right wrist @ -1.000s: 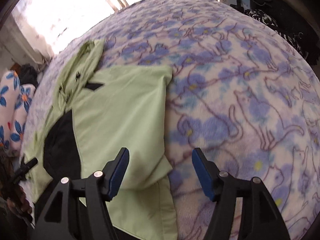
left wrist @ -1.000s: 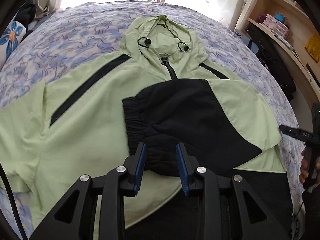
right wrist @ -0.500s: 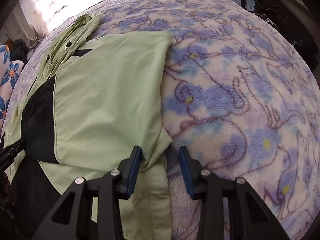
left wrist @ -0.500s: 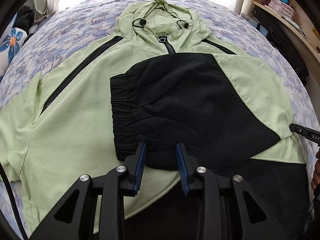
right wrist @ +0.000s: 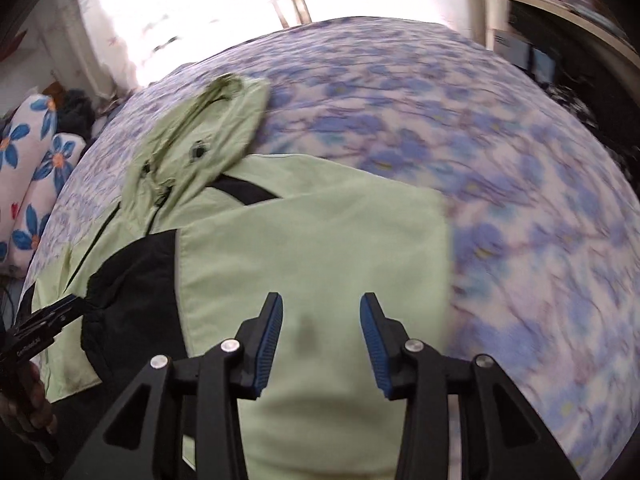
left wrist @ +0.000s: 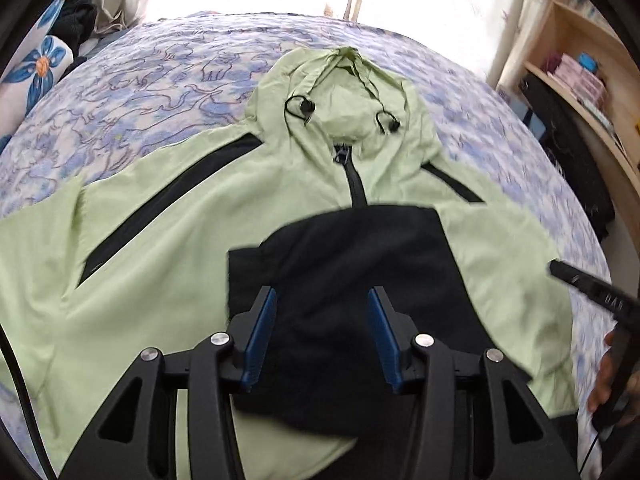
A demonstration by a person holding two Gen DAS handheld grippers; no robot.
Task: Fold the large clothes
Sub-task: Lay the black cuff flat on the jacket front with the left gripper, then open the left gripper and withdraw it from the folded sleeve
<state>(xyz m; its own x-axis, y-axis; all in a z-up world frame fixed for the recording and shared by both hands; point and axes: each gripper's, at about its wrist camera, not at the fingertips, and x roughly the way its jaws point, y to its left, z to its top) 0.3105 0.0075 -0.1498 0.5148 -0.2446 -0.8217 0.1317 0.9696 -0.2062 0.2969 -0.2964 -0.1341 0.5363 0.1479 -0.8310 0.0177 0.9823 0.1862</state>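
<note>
Jacket (left wrist: 168,240): you see thin, smooth, matt pale-green cloth.
Sleeve end (left wrist: 360,264): matt black cloth.
Bed cover (right wrist: 500,184): soft, fuzzy printed fleece.
Left gripper (left wrist: 322,334): your matt black plastic frame, ribbed blue pads (left wrist: 260,336), shiny metal screws.
Shelf (left wrist: 592,52): pale wood.

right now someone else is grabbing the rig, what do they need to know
Left claw: open, empty, over the black cuff end of the sleeve.
Right claw: open, empty, over the sleeve's green part.
Jacket: face up on the bed, hood at the far end, zipper up.
Done: one sleeve folded across the chest.
Left: the other sleeve lies spread out to the side; fold it in, then fold the body and hood.
</note>
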